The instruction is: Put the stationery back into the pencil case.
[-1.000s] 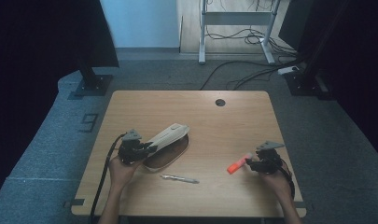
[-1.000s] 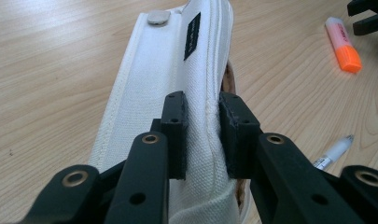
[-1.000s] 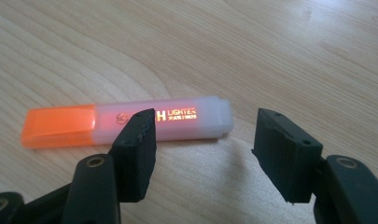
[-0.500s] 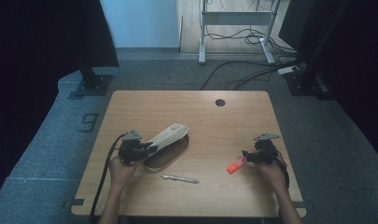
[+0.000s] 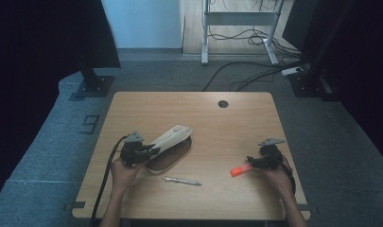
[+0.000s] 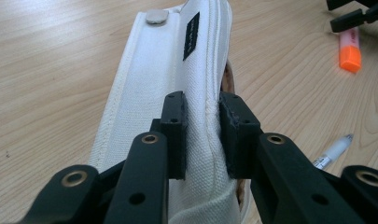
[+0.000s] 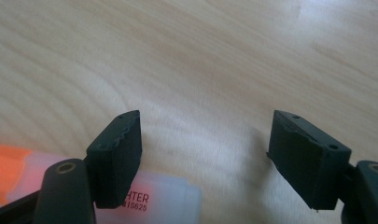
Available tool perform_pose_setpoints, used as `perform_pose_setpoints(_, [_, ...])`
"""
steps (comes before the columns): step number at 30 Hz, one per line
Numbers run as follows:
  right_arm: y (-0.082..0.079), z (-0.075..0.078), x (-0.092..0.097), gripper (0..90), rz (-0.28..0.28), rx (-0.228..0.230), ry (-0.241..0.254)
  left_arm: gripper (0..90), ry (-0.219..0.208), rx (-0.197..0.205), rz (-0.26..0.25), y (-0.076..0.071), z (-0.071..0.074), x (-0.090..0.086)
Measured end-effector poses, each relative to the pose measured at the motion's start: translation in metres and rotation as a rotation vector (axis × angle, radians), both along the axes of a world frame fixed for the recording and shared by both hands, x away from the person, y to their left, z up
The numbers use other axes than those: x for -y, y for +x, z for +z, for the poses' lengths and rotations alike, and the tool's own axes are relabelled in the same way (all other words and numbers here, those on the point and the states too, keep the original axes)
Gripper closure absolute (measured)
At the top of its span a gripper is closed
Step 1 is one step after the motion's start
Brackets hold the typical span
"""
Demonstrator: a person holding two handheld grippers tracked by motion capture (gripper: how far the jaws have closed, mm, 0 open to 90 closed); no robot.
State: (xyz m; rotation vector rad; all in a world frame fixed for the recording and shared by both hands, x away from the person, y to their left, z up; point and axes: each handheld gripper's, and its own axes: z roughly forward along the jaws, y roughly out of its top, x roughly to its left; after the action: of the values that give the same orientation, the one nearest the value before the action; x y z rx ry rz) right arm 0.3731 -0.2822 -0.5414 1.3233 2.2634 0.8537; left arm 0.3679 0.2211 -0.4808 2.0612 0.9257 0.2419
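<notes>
A white fabric pouch (image 5: 172, 137) with a brown inside lies open at the table's left. Its white flap (image 6: 163, 60) is lifted, and my left gripper (image 5: 153, 150) (image 6: 203, 126) is shut on the flap's edge. An orange highlighter (image 5: 240, 170) (image 6: 350, 49) lies flat on the wood at the right. My right gripper (image 5: 250, 162) (image 7: 205, 144) stands open just behind it, and its jaws have just been opening. Bare wood shows between its pads. The highlighter (image 7: 18, 172) lies by the left pad with its clear cap under it.
A silver pen (image 5: 182, 180) (image 6: 333, 151) lies in front of the pouch, near the table's middle. The wooden table (image 5: 227, 123) has a round cable hole (image 5: 222, 103) at the back. Dark stands and cables sit on the floor beyond.
My right gripper has shifted slightly to the left and away from me, and the highlighter stays on the wood. The left gripper and the pouch flap have not moved.
</notes>
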Motion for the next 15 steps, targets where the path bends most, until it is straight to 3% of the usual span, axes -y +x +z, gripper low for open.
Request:
perform_pose_setpoints(8, [-0.025, -0.001, 0.007, 24.3, 0.016, 0.003, 0.013, 72.6, 0.002, 0.002, -0.001, 0.0, 0.0, 0.0])
perform_pose_setpoints(15, [-0.037, 0.014, 0.012, 22.9, 0.038, 0.02, 0.035, 72.6, 0.002, 0.002, 0.0, 0.0, 0.001, 0.001])
